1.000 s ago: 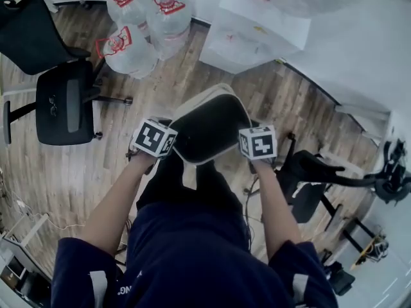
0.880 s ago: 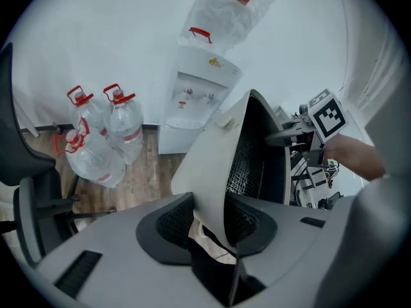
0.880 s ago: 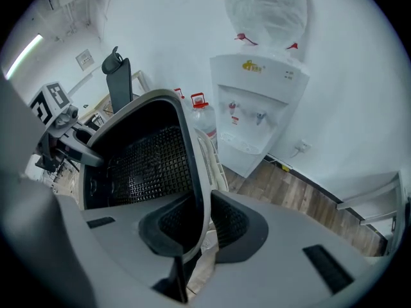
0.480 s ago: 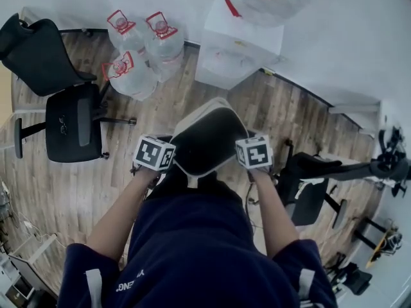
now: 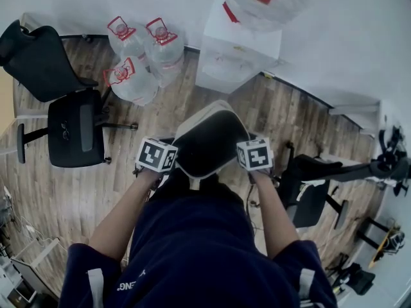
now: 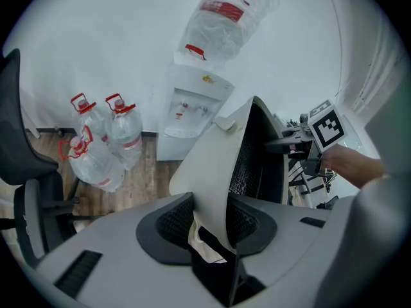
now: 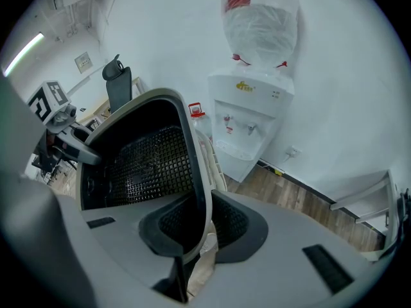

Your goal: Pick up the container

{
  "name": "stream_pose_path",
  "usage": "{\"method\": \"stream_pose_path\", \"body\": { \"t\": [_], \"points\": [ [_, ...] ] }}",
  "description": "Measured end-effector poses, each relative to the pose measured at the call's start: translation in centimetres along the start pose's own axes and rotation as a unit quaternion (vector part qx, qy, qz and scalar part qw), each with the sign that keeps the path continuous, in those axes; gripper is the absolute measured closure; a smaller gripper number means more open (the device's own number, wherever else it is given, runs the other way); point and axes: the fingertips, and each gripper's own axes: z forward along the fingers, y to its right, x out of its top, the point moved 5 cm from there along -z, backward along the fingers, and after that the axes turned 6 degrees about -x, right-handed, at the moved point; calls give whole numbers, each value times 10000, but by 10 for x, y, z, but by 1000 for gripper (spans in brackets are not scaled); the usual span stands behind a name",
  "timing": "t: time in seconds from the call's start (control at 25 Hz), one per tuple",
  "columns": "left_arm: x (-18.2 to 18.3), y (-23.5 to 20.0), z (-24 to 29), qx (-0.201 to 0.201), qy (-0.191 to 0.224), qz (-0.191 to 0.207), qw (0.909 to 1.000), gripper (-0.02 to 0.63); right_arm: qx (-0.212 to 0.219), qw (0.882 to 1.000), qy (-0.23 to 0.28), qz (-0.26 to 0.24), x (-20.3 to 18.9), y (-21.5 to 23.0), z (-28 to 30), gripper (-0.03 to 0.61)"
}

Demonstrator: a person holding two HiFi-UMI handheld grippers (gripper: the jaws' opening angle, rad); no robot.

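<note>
The container [image 5: 212,140] is a pale bin with a black mesh inside, held up over the wooden floor in front of the person. My left gripper [image 5: 176,149] is shut on its left wall, and my right gripper [image 5: 239,151] is shut on its right wall. In the left gripper view the pale wall of the container [image 6: 215,172] runs between the dark pads of the left gripper [image 6: 209,220]. The right gripper view shows the container's rim and mesh [image 7: 144,159] pinched in the right gripper [image 7: 196,226]. The container's underside is hidden.
A white water dispenser [image 5: 237,56] with a big bottle on top stands against the wall ahead. Three water jugs [image 5: 138,50] with red handles sit to its left. A black office chair [image 5: 70,127] is at the left and another chair [image 5: 314,185] at the right.
Both grippers keep their hold on the container. The head view has shifted, so the dispenser and jugs now sit lower and nearer the middle of the picture.
</note>
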Motion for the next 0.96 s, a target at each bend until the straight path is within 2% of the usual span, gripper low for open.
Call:
{"method": "stream_pose_path", "body": {
  "t": [0.96],
  "points": [
    [1,-5,4,1,-12,-41,10000,471,10,10000,-11,11,2,1,9,506]
  ]
}}
